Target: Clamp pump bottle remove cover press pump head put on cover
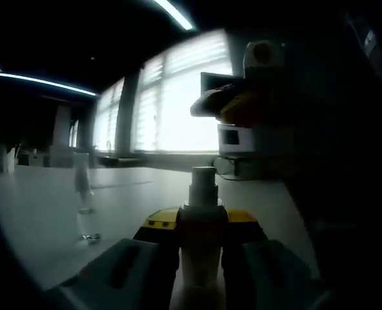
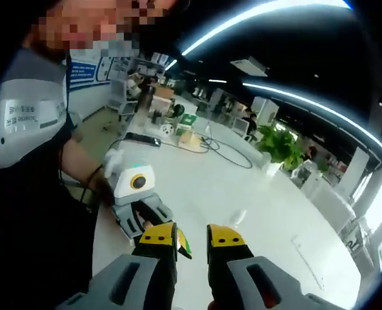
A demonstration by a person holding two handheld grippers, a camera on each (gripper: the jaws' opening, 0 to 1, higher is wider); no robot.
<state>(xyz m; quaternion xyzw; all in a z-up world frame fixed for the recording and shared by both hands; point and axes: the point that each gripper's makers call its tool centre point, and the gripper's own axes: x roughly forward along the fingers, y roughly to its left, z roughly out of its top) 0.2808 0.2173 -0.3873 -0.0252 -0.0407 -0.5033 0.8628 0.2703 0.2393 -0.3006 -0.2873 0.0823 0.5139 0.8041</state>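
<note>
The pump bottle (image 1: 201,258) stands upright between the jaws of my left gripper (image 1: 202,223), which is shut on its pale body. Its bare pump head (image 1: 202,177) rises above the yellow jaw tips. My right gripper (image 1: 233,103) hangs above and slightly right of the pump head, apart from it. In the right gripper view my right gripper (image 2: 191,240) is open with nothing between its jaws. It looks down on the left gripper (image 2: 139,210), held by a person's hand. A clear cap-like cover (image 1: 82,194) stands on the white table to the left; a clear piece (image 2: 238,218) also lies on the table.
The white table (image 1: 133,194) stretches toward bright blinded windows (image 1: 178,103). A small shiny item (image 1: 89,237) lies near the clear cover. The person's sleeve and arm (image 2: 36,168) fill the left side. Cables, boxes (image 2: 188,139) and plants (image 2: 278,145) sit at the table's far end.
</note>
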